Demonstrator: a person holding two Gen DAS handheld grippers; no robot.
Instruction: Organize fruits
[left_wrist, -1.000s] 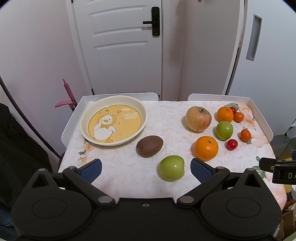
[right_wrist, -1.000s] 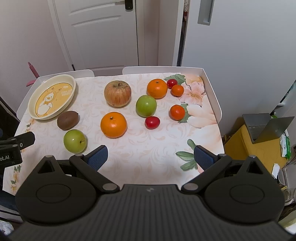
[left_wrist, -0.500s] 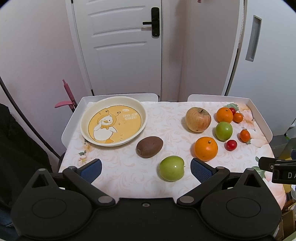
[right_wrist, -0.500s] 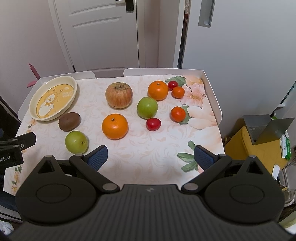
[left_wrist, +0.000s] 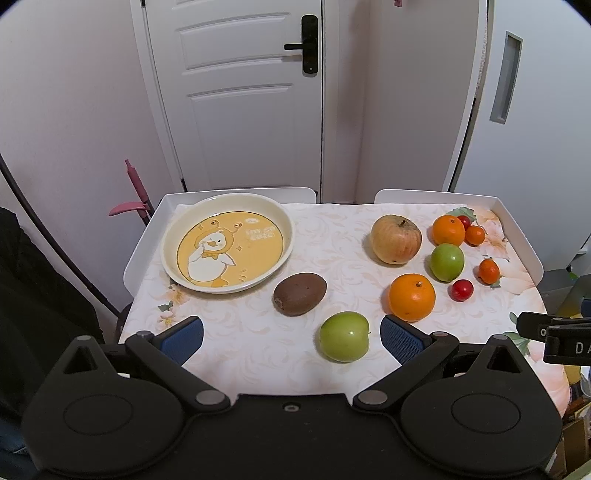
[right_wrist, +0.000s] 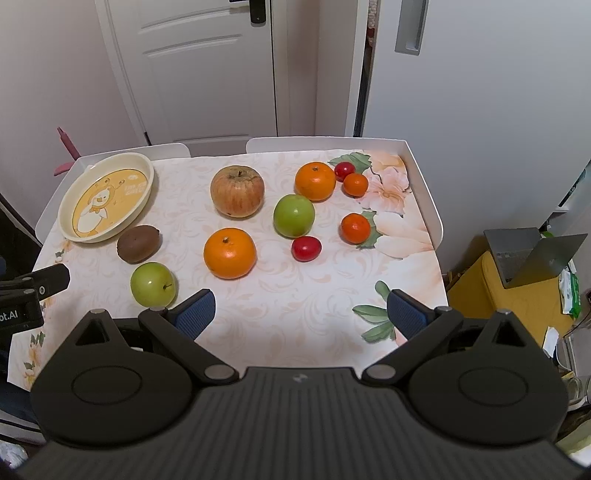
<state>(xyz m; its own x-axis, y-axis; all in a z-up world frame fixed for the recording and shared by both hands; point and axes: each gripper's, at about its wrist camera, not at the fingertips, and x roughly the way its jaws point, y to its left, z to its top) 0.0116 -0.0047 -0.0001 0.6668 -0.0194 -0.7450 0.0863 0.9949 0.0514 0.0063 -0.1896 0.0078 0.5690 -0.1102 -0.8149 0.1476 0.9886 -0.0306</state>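
None of the fruit has been sorted yet; the whole task is judged to remain.

Both the left tongs (left_wrist: 291, 334) and the right tongs (right_wrist: 301, 312) are spread wide and nothing is held. The duck plate (left_wrist: 177, 230) lies bare, ahead and left of the left tongs, on the counter (left_wrist: 332, 229). A kiwi (left_wrist: 300, 294) rests just beside the plate, and a green apple (left_wrist: 344, 341) sits nearest, close to the left tongs' right finger. Ahead of the right tongs are scattered a russet apple (right_wrist: 237, 190), two oranges (right_wrist: 229, 252), a second green apple (right_wrist: 294, 215), two small tangerines (right_wrist: 355, 228) and two red tomatoes (right_wrist: 306, 248).
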